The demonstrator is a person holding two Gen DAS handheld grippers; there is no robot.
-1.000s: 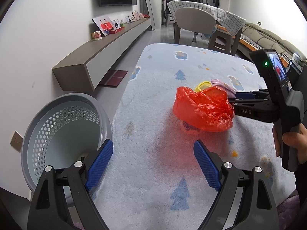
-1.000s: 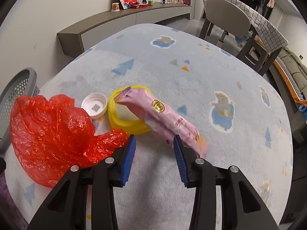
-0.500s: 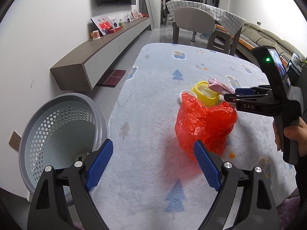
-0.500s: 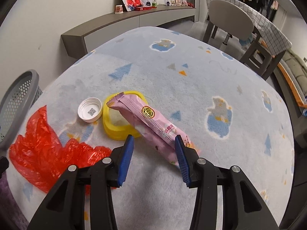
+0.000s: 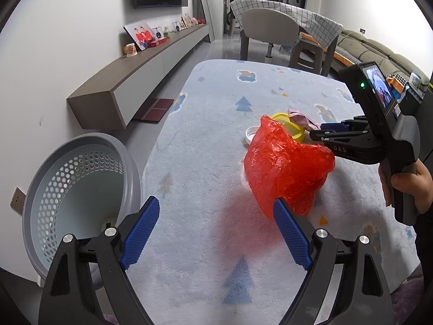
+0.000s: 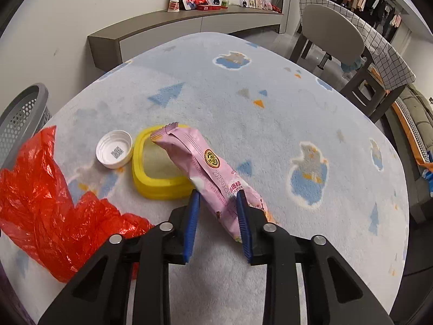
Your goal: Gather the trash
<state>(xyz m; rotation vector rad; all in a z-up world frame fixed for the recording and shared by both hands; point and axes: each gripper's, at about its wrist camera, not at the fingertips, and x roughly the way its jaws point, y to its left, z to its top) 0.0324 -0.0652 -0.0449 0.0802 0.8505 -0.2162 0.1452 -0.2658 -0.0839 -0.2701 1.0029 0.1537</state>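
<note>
On the pale blue carpet lies a pink snack wrapper (image 6: 205, 162), one end resting on a yellow lid (image 6: 157, 184). My right gripper (image 6: 217, 193) has its jaws closing on the wrapper's near half, and both blue pads touch its sides. A white bottle cap (image 6: 114, 153) sits left of the lid. A crumpled red plastic bag (image 5: 286, 168) lies loose between the two grippers. My left gripper (image 5: 216, 203) hangs open above the carpet with nothing in it, the red bag just past its right finger. The grey perforated basket (image 5: 67, 178) stands at its left.
A low grey wall cabinet (image 5: 135, 81) with photo frames runs along the left wall. A chair (image 5: 268, 32) and a table under a checked cloth (image 5: 297, 13) stand beyond the carpet, with a sofa (image 5: 379, 51) at the far right. A hand (image 5: 411, 187) holds the right gripper's handle.
The right jaws have narrowed onto the pink wrapper, which now sits between the pads. The red bag has slid away from the right gripper, toward the left gripper's right finger.
</note>
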